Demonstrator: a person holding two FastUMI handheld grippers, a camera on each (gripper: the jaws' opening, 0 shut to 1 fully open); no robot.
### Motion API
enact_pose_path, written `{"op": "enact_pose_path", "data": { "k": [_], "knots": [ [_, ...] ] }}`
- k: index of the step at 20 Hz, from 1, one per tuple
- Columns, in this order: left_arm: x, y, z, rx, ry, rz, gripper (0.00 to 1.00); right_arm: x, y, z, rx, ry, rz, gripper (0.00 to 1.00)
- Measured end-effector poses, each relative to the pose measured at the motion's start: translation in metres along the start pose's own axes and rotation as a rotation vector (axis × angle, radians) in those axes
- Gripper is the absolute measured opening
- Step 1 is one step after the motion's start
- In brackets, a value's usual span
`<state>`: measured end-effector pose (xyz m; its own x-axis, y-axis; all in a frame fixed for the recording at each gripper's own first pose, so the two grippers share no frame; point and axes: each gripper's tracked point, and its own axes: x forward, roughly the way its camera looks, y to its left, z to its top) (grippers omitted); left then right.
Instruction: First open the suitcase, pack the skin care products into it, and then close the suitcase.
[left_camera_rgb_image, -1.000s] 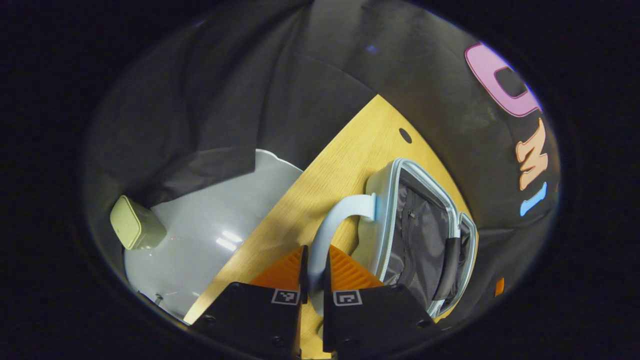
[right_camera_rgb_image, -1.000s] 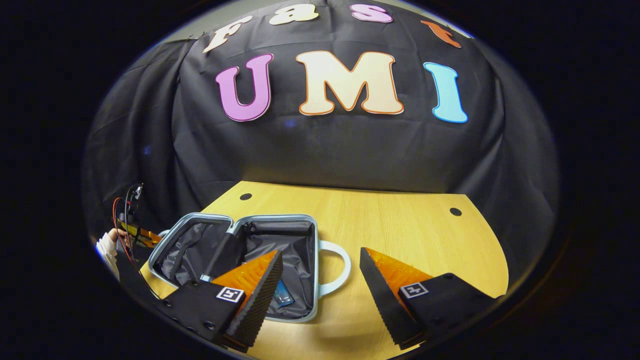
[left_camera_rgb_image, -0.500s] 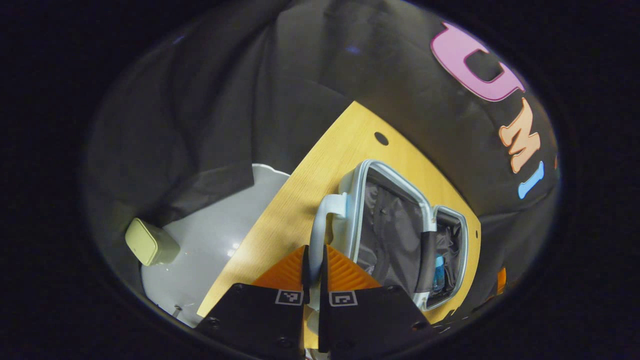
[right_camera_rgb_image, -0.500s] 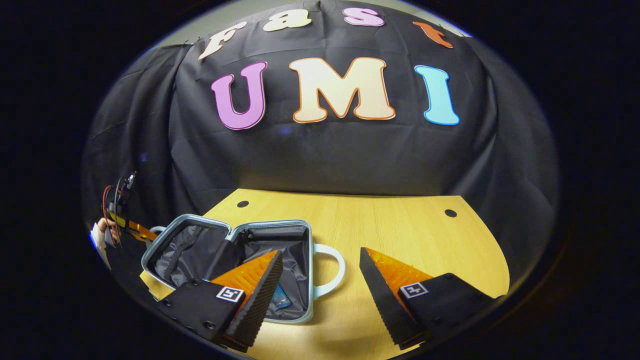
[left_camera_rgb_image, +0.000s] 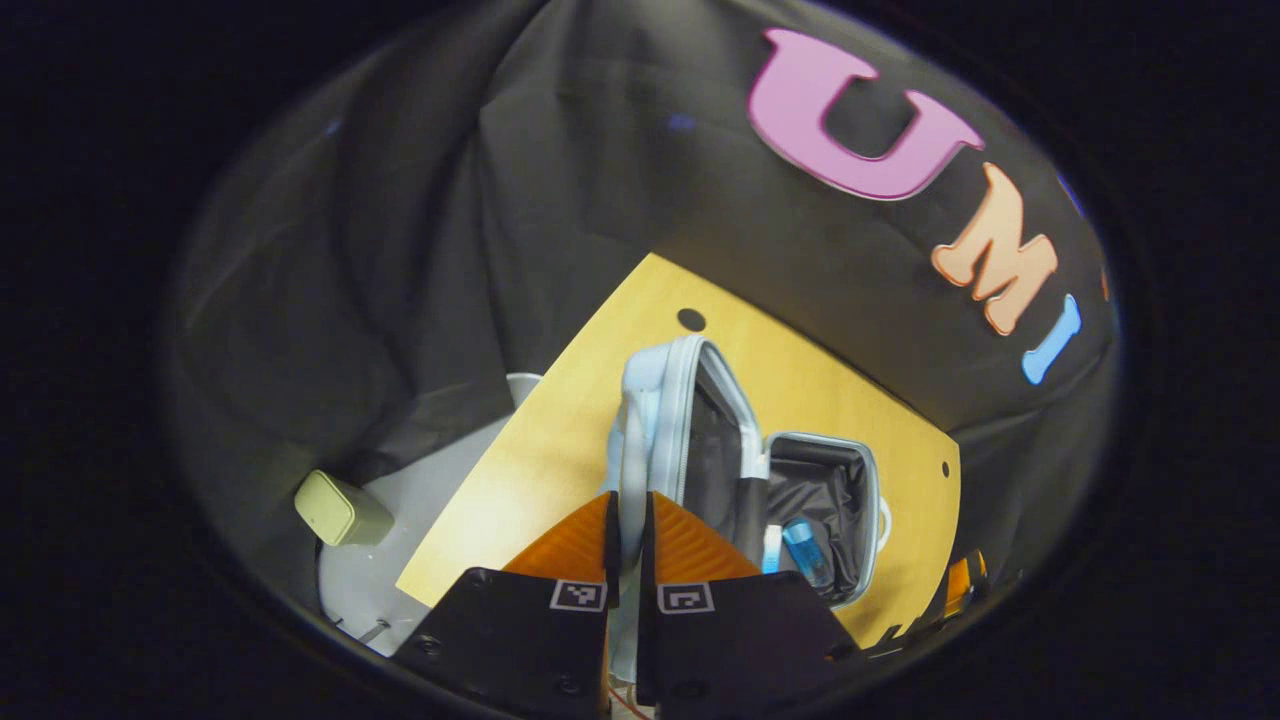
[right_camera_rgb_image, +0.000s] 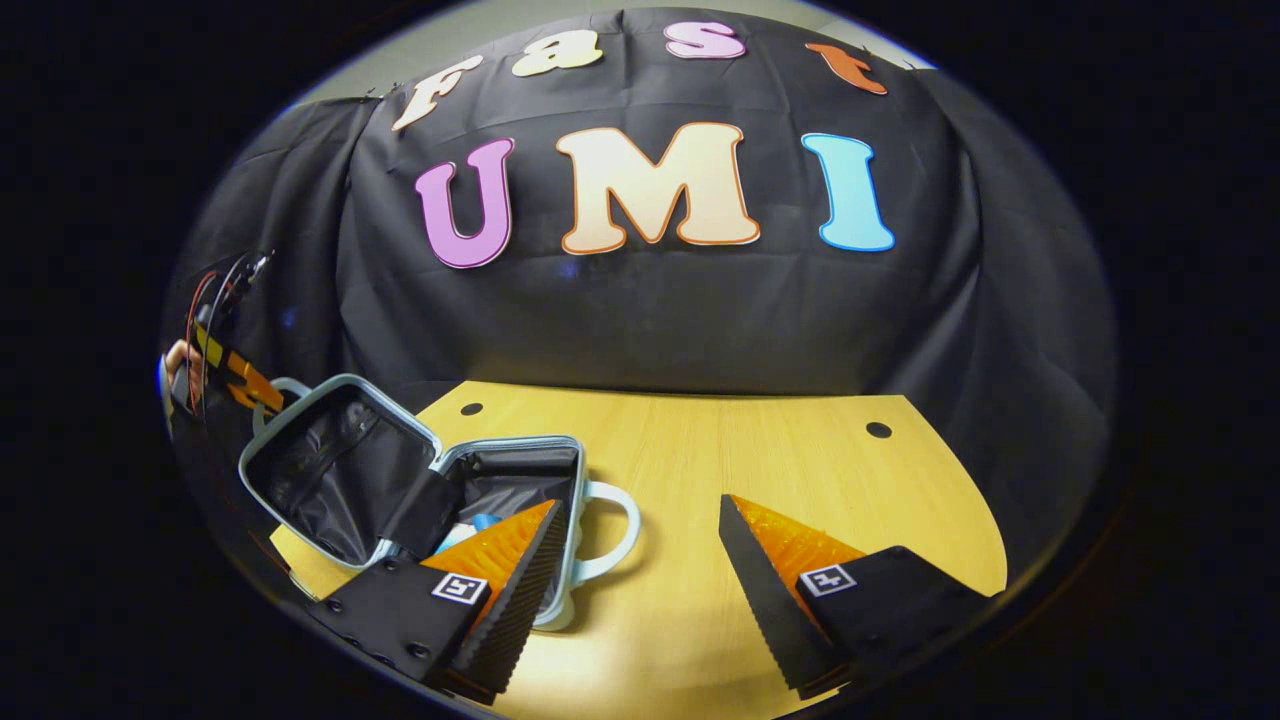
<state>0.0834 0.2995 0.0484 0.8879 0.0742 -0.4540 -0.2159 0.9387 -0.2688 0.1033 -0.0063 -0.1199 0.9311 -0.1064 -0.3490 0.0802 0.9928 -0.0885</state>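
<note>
Closing step: left gripper (left_camera_rgb_image: 627, 530) clamps the lid handle (left_camera_rgb_image: 630, 470), suitcase (right_camera_rgb_image: 500, 480) lid half raised. Right gripper (right_camera_rgb_image: 640, 560) hangs open, empty. Next, judged: swing lid over onto the base.

Left gripper (left_camera_rgb_image: 627, 530) clamped on pale-blue lid handle (left_camera_rgb_image: 632, 470) of suitcase (left_camera_rgb_image: 690, 420); lid tilted up. Blue bottle (left_camera_rgb_image: 805, 550) and white tube (left_camera_rgb_image: 772, 550) in far half. Wooden table (left_camera_rgb_image: 560, 440) beneath.

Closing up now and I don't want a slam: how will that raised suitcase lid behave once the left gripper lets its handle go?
Likely stiff: the lid holds its frame shape while tilted. Probably light, since the left gripper lifts it by the handle alone. Past upright it may drop onto the base, so lower it.
</note>
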Motion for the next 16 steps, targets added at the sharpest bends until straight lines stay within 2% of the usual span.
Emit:
{"op": "enact_pose_path", "data": {
  "k": [2, 5, 6, 12, 15, 16],
  "knots": [
    [-0.021, -0.049, 0.004, 0.036, -0.029, -0.023, 0.0, -0.003, -0.022, 0.002, -0.035, -0.011, 0.005, 0.97],
    [-0.035, -0.127, 0.0, 0.131, -0.061, -0.058, 0.1, -0.011, -0.05, 0.008, -0.067, -0.034, 0.025, 0.97],
    [-0.034, -0.15, -0.004, 0.161, -0.064, -0.07, 0.06, -0.014, -0.058, 0.01, -0.06, -0.044, 0.038, 0.97],
    [-0.007, -0.286, -0.058, 0.212, -0.006, -0.233, 0.07, -0.031, -0.105, 0.011, -0.009, -0.069, 0.06, 0.97],
    [0.02, -0.332, -0.099, 0.215, 0.063, -0.307, 0.07, -0.038, -0.127, 0.01, 0.031, -0.076, 0.042, 0.94],
    [0.031, -0.346, -0.113, 0.218, 0.092, -0.321, 0.07, -0.042, -0.135, 0.009, 0.035, -0.079, 0.031, 0.97]
  ]
}}
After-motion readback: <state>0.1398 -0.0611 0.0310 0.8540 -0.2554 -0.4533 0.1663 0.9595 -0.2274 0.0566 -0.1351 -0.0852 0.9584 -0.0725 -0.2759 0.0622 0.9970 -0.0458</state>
